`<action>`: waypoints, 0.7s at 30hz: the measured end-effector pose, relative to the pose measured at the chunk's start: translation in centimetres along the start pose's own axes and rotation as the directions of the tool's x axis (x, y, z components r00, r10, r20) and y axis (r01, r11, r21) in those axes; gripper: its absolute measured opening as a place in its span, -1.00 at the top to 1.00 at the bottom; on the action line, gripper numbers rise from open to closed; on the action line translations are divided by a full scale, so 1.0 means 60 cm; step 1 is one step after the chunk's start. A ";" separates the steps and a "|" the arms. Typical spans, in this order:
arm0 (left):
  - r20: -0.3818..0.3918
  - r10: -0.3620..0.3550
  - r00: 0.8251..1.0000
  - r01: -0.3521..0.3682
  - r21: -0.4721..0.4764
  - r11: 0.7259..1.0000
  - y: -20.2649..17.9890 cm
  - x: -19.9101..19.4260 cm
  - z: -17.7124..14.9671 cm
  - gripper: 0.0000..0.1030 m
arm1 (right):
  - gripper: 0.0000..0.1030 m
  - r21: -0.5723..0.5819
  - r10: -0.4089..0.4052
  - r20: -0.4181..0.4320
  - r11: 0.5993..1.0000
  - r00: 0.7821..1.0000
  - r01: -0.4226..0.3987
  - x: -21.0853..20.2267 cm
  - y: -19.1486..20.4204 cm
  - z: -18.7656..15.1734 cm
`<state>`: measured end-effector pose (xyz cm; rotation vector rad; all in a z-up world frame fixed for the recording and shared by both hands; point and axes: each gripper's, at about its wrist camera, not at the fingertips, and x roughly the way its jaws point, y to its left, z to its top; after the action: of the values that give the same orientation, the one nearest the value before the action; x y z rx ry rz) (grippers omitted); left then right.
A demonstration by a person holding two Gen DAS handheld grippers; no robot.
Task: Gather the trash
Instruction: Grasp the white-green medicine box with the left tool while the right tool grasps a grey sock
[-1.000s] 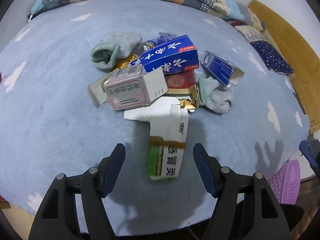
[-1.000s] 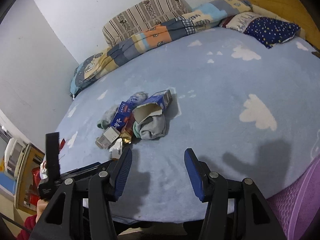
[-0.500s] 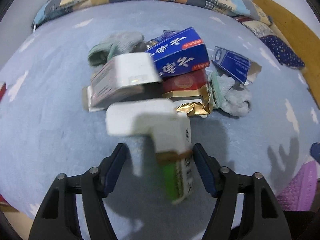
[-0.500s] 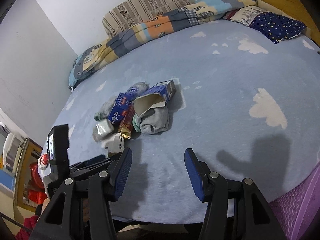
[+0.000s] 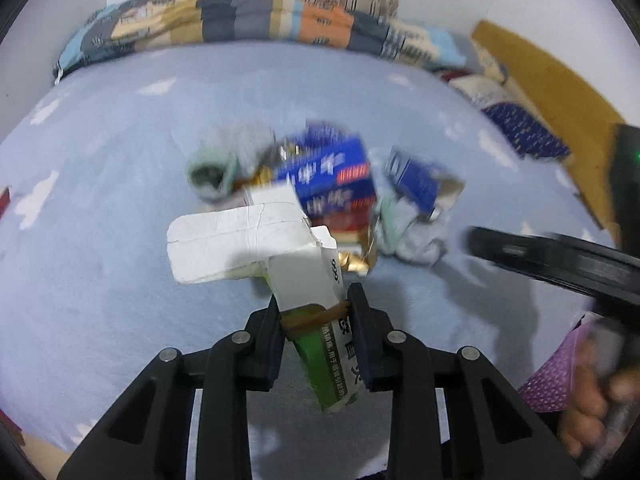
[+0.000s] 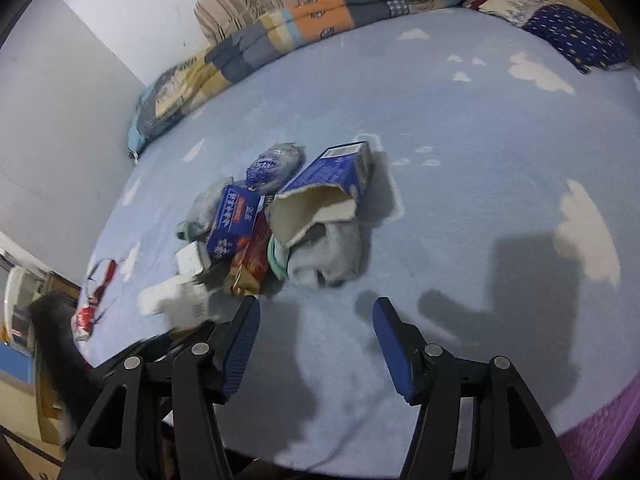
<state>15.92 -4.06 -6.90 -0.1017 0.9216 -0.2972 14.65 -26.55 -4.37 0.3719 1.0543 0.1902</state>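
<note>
On a pale blue cloud-print bedspread (image 6: pixel 460 128), litter lay heaped. The left gripper (image 5: pixel 316 330) was closing, its pads pressing a white-and-green medicine carton (image 5: pixel 308 280) beside the pile (image 6: pixel 280 216). The right gripper (image 6: pixel 316 344) was opening with nothing between its jaws.

Lying on the blue blanket (image 6: pixel 460 128) — two grey socks (image 6: pixel 328 256), two blue boxes (image 6: pixel 234 222), one red box (image 6: pixel 256 258).

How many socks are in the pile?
2. One sock lies at the pile's near right, partly under the torn blue box. The other sock lies on the left side. More may be hidden underneath.
</note>
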 end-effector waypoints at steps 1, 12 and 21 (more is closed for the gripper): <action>0.017 0.001 1.000 -0.001 0.001 1.000 0.002 -0.009 0.002 0.45 | -0.20 0.003 -0.006 -0.008 1.000 1.000 0.006 0.016 0.004 0.011; 0.069 0.001 0.998 0.002 -0.033 0.999 0.024 -0.039 0.009 0.45 | 0.57 0.020 -0.052 -0.090 0.998 0.995 0.053 0.115 0.024 0.037; 0.092 -0.006 0.996 0.009 -0.029 1.000 0.025 -0.048 0.003 0.45 | 0.64 -0.136 -0.016 0.179 0.990 0.984 0.040 -0.023 0.084 -0.005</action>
<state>14.76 -1.81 -4.88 -0.1449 0.8348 -0.2836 13.87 -22.27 -1.44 0.2432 0.8643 0.2003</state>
